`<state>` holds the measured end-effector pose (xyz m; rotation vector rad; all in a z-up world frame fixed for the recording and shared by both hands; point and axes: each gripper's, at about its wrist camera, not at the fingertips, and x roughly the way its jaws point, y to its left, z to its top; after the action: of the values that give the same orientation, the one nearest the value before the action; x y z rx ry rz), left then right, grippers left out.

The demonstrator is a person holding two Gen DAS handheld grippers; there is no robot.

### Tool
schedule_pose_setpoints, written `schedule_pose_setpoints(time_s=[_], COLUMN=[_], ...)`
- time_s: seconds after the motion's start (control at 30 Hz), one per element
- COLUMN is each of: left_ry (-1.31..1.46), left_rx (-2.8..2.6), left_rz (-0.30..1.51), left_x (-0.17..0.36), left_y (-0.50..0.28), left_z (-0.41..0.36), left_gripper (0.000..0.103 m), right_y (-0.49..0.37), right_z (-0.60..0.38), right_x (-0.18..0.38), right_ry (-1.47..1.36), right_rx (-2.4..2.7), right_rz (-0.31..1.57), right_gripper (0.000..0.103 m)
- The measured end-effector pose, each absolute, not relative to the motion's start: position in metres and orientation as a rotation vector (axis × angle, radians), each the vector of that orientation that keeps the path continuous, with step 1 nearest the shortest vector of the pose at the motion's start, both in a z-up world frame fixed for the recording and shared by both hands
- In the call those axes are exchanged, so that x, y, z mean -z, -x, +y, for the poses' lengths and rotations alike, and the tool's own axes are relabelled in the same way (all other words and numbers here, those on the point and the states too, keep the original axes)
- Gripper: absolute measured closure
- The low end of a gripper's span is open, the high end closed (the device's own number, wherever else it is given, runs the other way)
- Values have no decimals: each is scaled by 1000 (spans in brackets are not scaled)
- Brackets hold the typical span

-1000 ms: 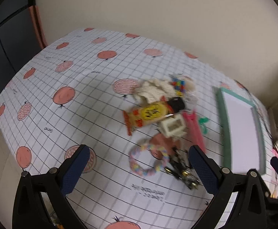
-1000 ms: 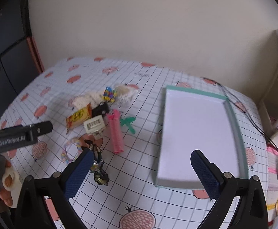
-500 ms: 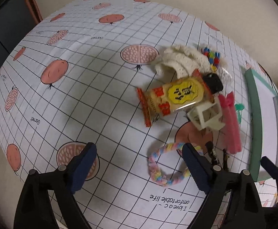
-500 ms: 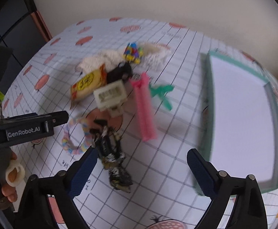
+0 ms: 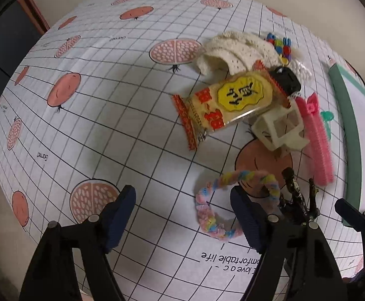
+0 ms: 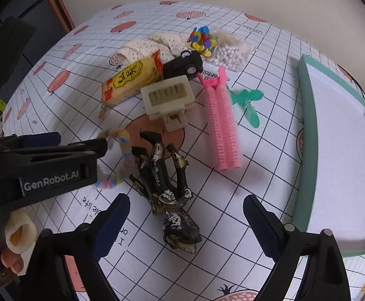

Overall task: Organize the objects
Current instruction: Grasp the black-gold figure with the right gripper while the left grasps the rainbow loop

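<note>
Lying lengthwise away from open right tongs (image 6: 185, 215): dark figurine (image 6: 166, 188), feet outward.

The left gripper (image 6: 82, 148) bears white lettering, "GenRobot.AI", along the side of its black body. The tablecloth (image 5: 112, 130) carries small printed words: "Garnet" near its left edge, and, upside down along the near edge, "I love a c…omfortable life", partly cut off by the gripper's finger. The snack packet (image 5: 232, 102) shows dark Chinese characters on a yellow panel and red characters beside it; they cannot be read with certainty.
</note>
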<state>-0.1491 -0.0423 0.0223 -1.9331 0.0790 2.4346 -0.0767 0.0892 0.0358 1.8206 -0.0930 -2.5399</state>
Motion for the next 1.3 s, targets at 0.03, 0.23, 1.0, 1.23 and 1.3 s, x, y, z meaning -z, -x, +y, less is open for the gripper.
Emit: schedule_pose_setpoints(time_s=[0.03,0.23,1.0,1.23,1.3], left_ry=[1938,1963,1895,1878,1880], left_rx=[-2434,-2419,-2440,-2439,-2436], left_rz=[84,112,58,52,36], left_x=[-21,-16,-27,-30,-31], left_y=[149,150,157,160,162], left_z=[-42,-41,-61,-68,-72], left_gripper=[24,32,75,96,96], right_y=[77,79,79,80,79], right_z=[89,85,98,99,100], right_x=[-36,-28,-35,-40,-39], right_ry=[-1822,-1848,-1897,-1894,-1891], right_rx=[2539,2524,2543,2530,2526], right_rz=[-88,-54,-63,-85,-105], right_gripper=[10,11,60,62,63])
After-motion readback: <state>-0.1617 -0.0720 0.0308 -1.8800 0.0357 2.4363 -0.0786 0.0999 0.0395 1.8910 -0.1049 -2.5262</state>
